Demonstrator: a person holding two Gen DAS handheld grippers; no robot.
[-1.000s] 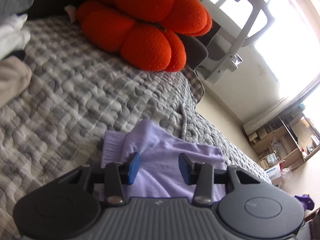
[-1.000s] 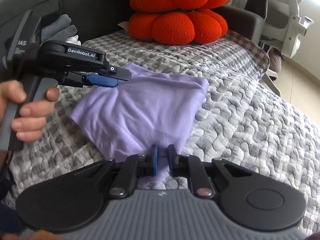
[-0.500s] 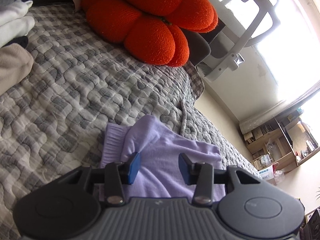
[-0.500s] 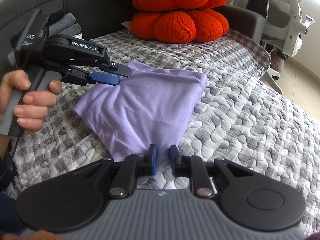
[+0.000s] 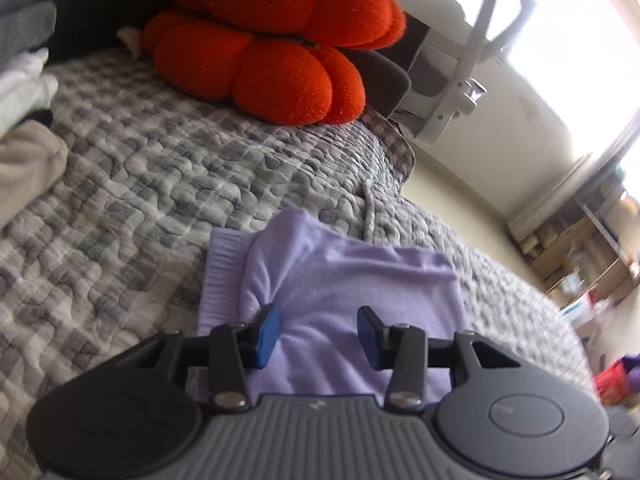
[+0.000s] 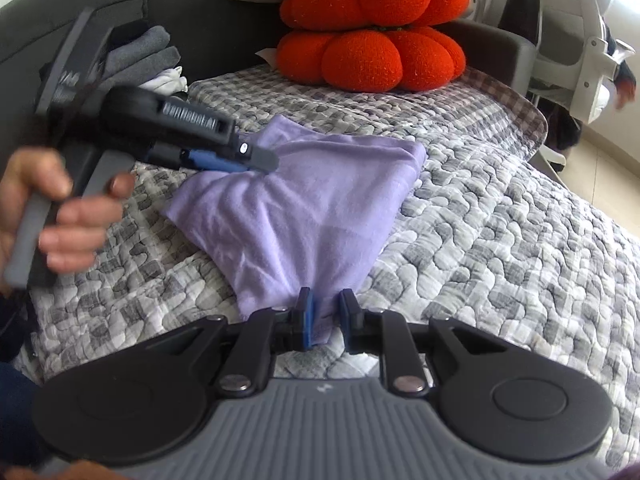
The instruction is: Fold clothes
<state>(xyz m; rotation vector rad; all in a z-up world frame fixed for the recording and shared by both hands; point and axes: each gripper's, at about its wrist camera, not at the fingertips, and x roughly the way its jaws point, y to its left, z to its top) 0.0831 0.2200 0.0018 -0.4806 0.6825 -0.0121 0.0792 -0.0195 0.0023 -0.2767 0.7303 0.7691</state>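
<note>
Two handheld grippers work a soft lilac knit garment point(image 6: 312, 208) lying on a grey quilted bedspread point(image 6: 500, 240). The left gripper point(image 5: 318, 330) hovers wide open, empty. The right gripper point(image 6: 325, 316), slightly parted, straddles the near corner. Best to release cleanly, then smooth the fold flat.
</note>
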